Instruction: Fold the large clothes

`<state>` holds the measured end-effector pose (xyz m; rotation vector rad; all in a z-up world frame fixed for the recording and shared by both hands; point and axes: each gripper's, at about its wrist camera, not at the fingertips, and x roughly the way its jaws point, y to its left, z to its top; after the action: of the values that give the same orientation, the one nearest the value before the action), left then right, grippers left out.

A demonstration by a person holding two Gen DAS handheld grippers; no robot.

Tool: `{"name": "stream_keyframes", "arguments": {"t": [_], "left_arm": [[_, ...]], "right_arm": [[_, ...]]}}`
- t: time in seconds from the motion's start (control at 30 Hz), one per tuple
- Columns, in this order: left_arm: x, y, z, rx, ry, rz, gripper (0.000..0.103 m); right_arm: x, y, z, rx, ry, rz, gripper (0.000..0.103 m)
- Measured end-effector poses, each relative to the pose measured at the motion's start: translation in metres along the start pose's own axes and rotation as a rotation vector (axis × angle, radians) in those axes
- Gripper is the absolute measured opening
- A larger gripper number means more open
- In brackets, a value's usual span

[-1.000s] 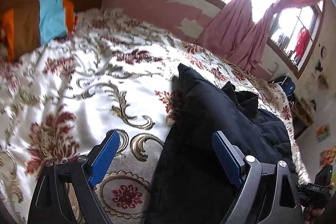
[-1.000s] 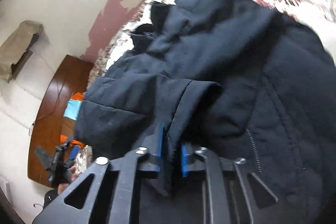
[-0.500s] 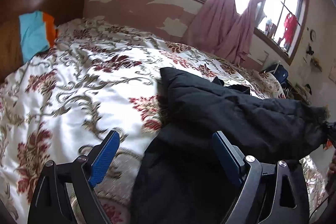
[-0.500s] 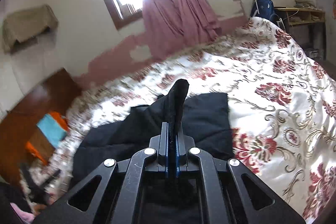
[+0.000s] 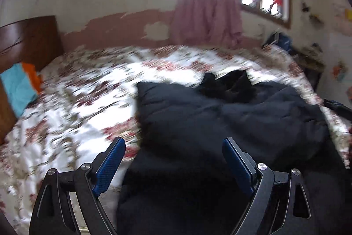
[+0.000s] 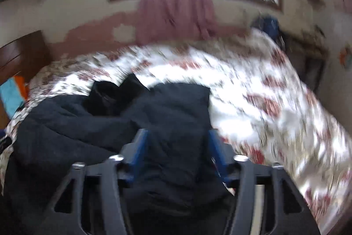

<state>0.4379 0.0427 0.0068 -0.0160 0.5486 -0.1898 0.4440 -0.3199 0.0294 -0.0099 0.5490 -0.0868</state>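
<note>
Left wrist view: left gripper [image 5: 173, 160], blue pads spread wide, nothing between them, hovering above the near edge of a black padded jacket [image 5: 231, 124]. Jacket spread on a floral bedspread [image 5: 77, 107], bulky, partly bunched, darker collar or hood fabric heaped at its far side. Wooden headboard [image 5: 28, 41] at left with a turquoise and orange cloth [image 5: 17, 89] against it; pink curtain [image 5: 204, 21] under a bright window behind. Picture blurred by motion.

Right wrist view: right gripper [image 6: 178, 153], fingers apart, gripping nothing, poised over a folded-in panel of the same jacket [image 6: 171, 113]; bedspread [image 6: 275, 107] to the right. Heavy blur; fine detail unreadable.

Step in hand, as judged: between folds, one panel seemingly laid across the body, both tools free. Next move likely calls for picking a fresh edge or corner, closing on thick padding firmly, and carrying it over evenly so the bulk does not spring back.
</note>
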Motion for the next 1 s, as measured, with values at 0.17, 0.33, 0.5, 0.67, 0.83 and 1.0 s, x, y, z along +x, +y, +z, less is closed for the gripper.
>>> {"name": "stream_keyframes", "arguments": {"t": [0.17,0.33,0.5,0.67,0.83,1.0], "left_arm": [[0.026,-0.043,0.014,0.066,0.079,-0.093,0.089],[0.07,-0.066,0.01,0.148,0.194,-0.053,0.089],[0.085,-0.077,-0.01,0.263,0.19,0.017,0.091],[0.094,-0.082,-0.022,0.293,0.194,0.066,0.091],[0.102,-0.088,-0.029,0.328,0.19,0.114,0.092],[0.106,-0.089,-0.032,0.338,0.174,0.131,0.092]], "right_arm": [[0.029,0.03,-0.001,-0.061,0.145,0.187,0.062],[0.063,0.035,-0.024,-0.107,0.235,0.213,0.061],[0.083,0.034,-0.044,-0.114,0.284,0.236,0.061],[0.1,0.053,-0.056,-0.205,0.324,0.185,0.062],[0.102,0.051,-0.062,-0.199,0.319,0.198,0.062],[0.102,0.054,-0.068,-0.212,0.305,0.181,0.062]]}}
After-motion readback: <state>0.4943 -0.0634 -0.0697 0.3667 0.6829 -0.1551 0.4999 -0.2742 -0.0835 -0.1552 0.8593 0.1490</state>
